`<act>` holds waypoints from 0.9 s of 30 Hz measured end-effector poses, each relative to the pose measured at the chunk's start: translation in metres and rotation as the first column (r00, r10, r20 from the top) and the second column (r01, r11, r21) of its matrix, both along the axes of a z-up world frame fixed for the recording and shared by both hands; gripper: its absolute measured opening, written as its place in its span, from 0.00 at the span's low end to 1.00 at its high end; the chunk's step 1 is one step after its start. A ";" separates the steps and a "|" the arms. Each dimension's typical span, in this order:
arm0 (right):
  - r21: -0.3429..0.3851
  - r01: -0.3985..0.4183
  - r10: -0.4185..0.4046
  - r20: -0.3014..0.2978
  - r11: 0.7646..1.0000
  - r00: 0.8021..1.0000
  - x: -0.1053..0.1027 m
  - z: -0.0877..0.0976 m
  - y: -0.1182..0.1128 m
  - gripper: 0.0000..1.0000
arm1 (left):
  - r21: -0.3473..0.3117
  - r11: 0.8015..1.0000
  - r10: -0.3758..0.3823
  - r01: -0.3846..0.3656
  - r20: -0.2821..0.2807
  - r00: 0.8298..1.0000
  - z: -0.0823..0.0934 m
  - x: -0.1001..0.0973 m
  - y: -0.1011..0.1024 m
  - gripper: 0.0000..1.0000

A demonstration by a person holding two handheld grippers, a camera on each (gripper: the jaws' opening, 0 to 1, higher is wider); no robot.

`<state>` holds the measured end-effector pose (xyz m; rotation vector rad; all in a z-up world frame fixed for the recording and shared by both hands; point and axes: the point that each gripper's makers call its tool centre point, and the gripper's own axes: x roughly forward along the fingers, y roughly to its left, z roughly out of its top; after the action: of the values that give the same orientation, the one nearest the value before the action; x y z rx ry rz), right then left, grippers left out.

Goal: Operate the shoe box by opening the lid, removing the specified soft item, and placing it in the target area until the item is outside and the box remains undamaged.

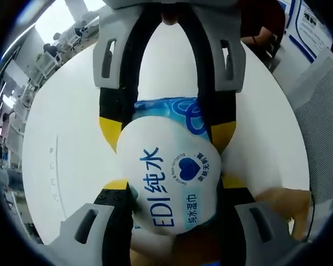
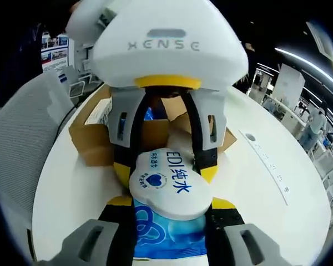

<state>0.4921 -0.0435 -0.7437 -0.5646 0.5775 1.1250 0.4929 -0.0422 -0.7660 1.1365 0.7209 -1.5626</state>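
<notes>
A soft pack of wet wipes [image 1: 169, 183], blue with a white flap printed "EDI", hangs over the white round table between my two grippers, which face each other. My left gripper [image 1: 175, 185] rises from below and is shut on the pack's white end. My right gripper [image 1: 167, 132] comes in from the top, shut on the blue end. In the right gripper view the pack [image 2: 169, 197] sits in my right gripper [image 2: 171, 202], with the left gripper [image 2: 165, 169] opposite. Behind them stands the brown cardboard shoe box [image 2: 91, 138], its flaps up.
A corner of the box [image 1: 283, 205] shows at the lower right. The white table [image 2: 255, 188] has a recessed socket strip [image 2: 266, 160]. A grey mesh chair [image 2: 22, 138] stands beside the table. A person [image 1: 261, 27] is beyond the far edge.
</notes>
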 end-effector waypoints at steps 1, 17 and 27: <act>0.003 0.000 0.000 0.001 1.000 1.000 0.000 -0.001 0.000 0.45 | 0.001 1.000 -0.001 0.001 0.000 1.000 0.000 0.000 0.000 0.60; -0.052 -0.038 0.039 0.014 0.998 0.999 -0.006 -0.006 -0.019 0.46 | -0.026 0.999 0.028 -0.028 -0.005 1.000 0.000 -0.002 -0.009 0.61; -0.062 0.025 -0.025 0.002 0.998 1.000 -0.010 0.002 -0.034 0.44 | -0.053 0.994 0.093 -0.094 -0.028 0.995 0.020 0.000 -0.009 0.60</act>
<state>0.4825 -0.0779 -0.7418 -0.6096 0.6184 1.0866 0.4931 -0.0513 -0.7462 1.0307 0.7336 -1.5111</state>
